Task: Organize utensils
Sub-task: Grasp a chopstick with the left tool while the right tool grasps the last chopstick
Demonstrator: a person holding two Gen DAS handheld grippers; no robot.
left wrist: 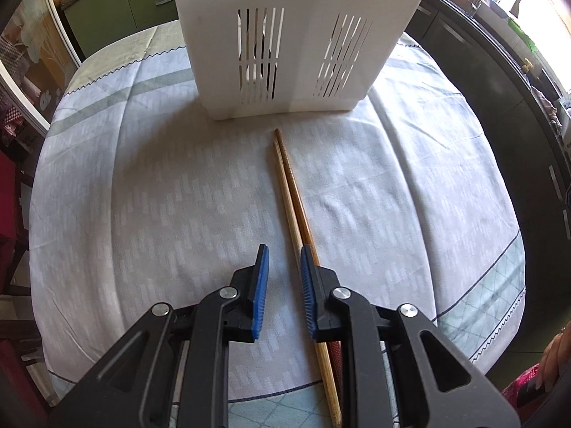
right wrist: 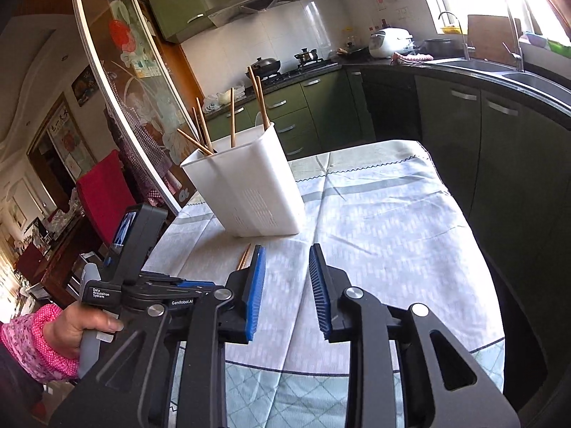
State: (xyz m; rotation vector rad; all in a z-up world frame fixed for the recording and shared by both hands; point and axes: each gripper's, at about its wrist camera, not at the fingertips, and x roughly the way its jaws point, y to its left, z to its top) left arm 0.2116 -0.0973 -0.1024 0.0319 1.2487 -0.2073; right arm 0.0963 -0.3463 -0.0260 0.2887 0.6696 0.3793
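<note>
Two wooden chopsticks (left wrist: 291, 192) lie side by side on the tablecloth, running from the white slotted utensil holder (left wrist: 285, 53) toward me. My left gripper (left wrist: 283, 253) is open and empty just above them, its right finger over the darker chopstick. In the right wrist view the holder (right wrist: 246, 185) stands with several chopsticks (right wrist: 232, 117) upright in it. My right gripper (right wrist: 287, 253) is open and empty above the cloth, in front of the holder. The chopstick tips (right wrist: 245, 256) show beside its left finger.
The table (left wrist: 142, 196) has a pale patterned cloth, with its front edge close under the grippers. Dark green kitchen cabinets (right wrist: 499, 135) and a sink stand to the right. A red chair (right wrist: 103, 192) and a sliding glass door stand to the left.
</note>
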